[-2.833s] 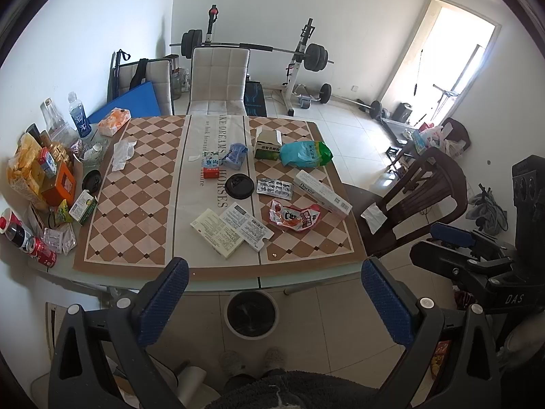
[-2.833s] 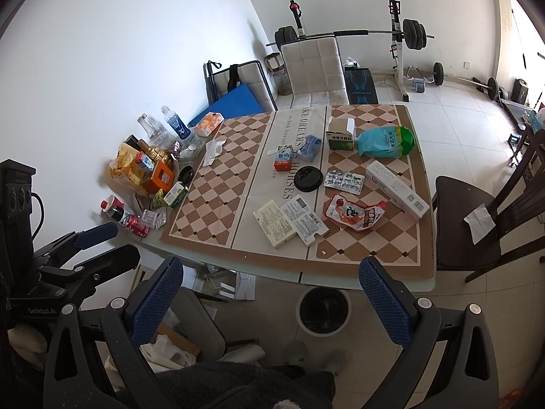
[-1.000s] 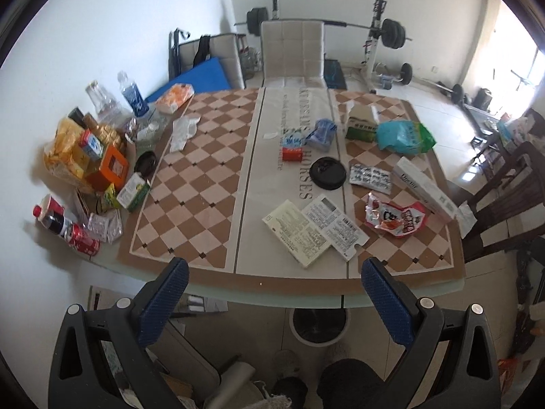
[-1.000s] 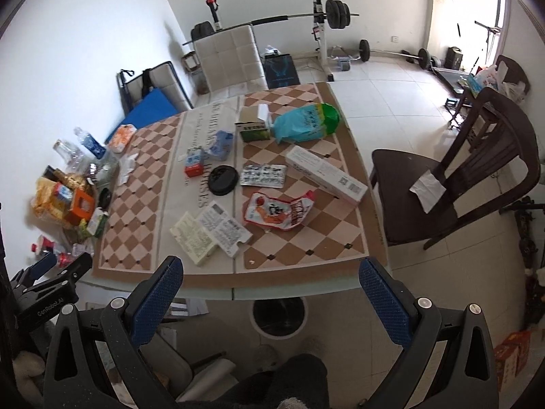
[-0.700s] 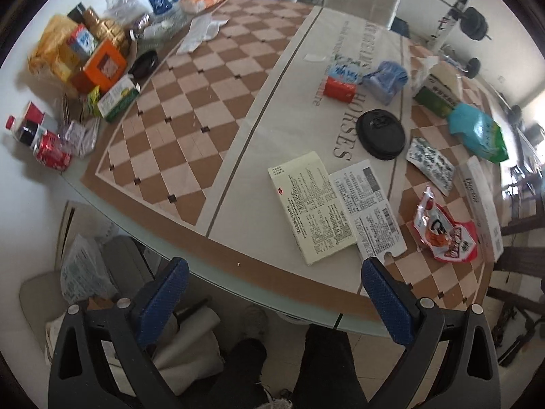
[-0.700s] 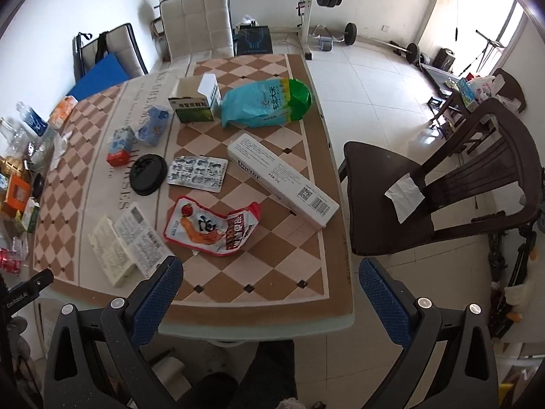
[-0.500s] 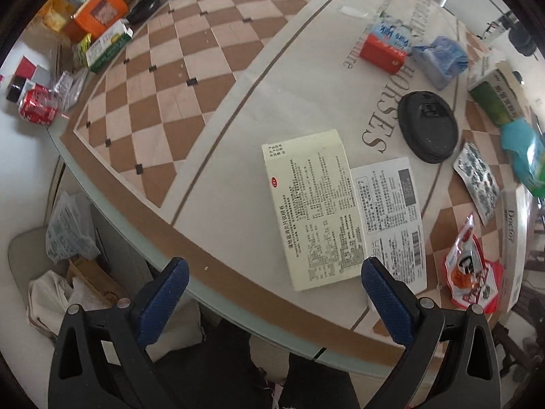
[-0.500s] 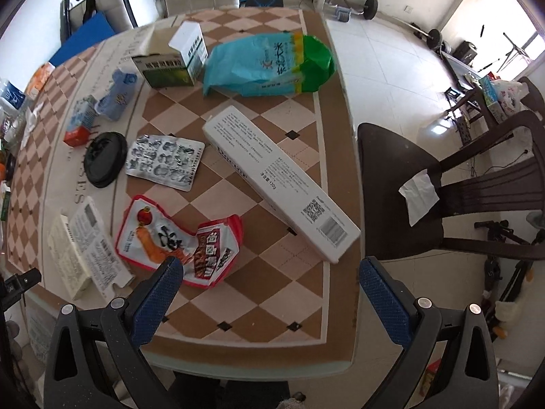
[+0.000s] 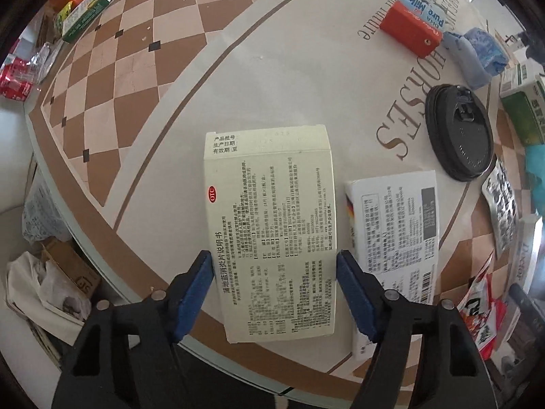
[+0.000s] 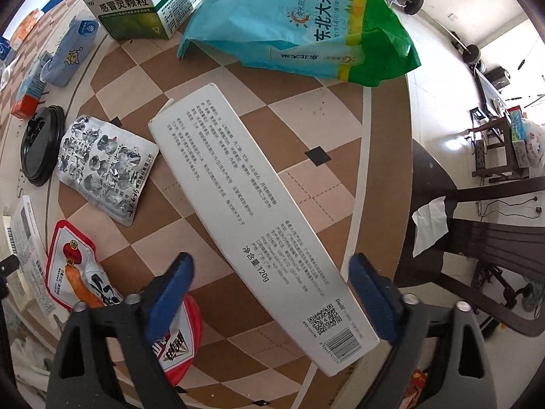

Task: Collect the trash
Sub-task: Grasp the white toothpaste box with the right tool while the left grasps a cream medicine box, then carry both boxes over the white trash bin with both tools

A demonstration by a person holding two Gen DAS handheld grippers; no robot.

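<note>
Directly below me, my left gripper [image 9: 274, 286] points straight down over the cream box [image 9: 269, 225] lying flat near the table [image 9: 129, 109] edge, its jaws closing with the box between them; the blue pads [image 9: 196, 294] stand right at the box's long sides, though I cannot tell whether they press yet. A white box [image 9: 395, 235] lies just beside it, with a black lid [image 9: 460, 136] farther off and a red carton [image 9: 410, 32] beyond that. My right gripper [image 10: 269, 301] also points down, jaws closing over the long box [image 10: 252, 211] that lies slantwise on the checkered mat; its pads [image 10: 170, 296] are apart from the box on both sides, not gripping. A red pouch [image 10: 78, 272] lies partly under the left finger, a foil pack [image 10: 105, 167] just beside the long box, and a rice bag [image 10: 306, 30] and a green box [image 10: 150, 3] sit at the far end. A dark chair [image 10: 477, 231] stands past the table edge.
</note>
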